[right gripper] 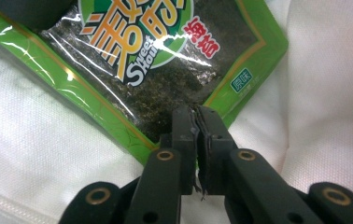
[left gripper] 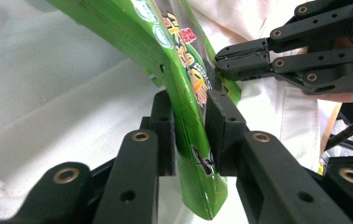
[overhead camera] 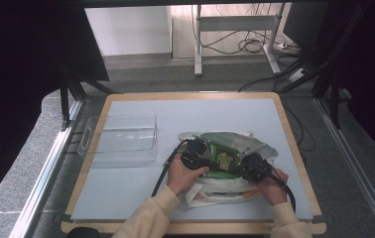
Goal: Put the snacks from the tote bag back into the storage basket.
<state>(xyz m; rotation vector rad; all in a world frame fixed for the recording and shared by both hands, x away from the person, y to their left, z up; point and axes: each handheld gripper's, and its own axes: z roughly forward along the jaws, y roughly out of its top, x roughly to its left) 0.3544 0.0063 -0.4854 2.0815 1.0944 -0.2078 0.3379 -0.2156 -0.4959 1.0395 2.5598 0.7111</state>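
Observation:
A green seaweed snack packet (overhead camera: 223,157) lies on a white cloth bag (overhead camera: 215,196) at the mat's centre right. My left gripper (overhead camera: 209,163) comes in from the packet's left and my right gripper (overhead camera: 239,166) from its right. In the left gripper view, the left gripper (left gripper: 188,100) is shut on the packet (left gripper: 184,60), whose thin edge stands between the pads. The right gripper (left gripper: 219,58) pinches the packet's far edge there. In the right gripper view, the right gripper (right gripper: 196,112) is shut at the packet's (right gripper: 132,56) lower border, over the white bag (right gripper: 328,93).
A clear plastic tray (overhead camera: 121,141) stands at the left of the pale blue mat (overhead camera: 175,114). The table's wooden rim (overhead camera: 294,148) runs close on the right of the bag. A desk frame and cables (overhead camera: 245,44) are on the floor beyond the table.

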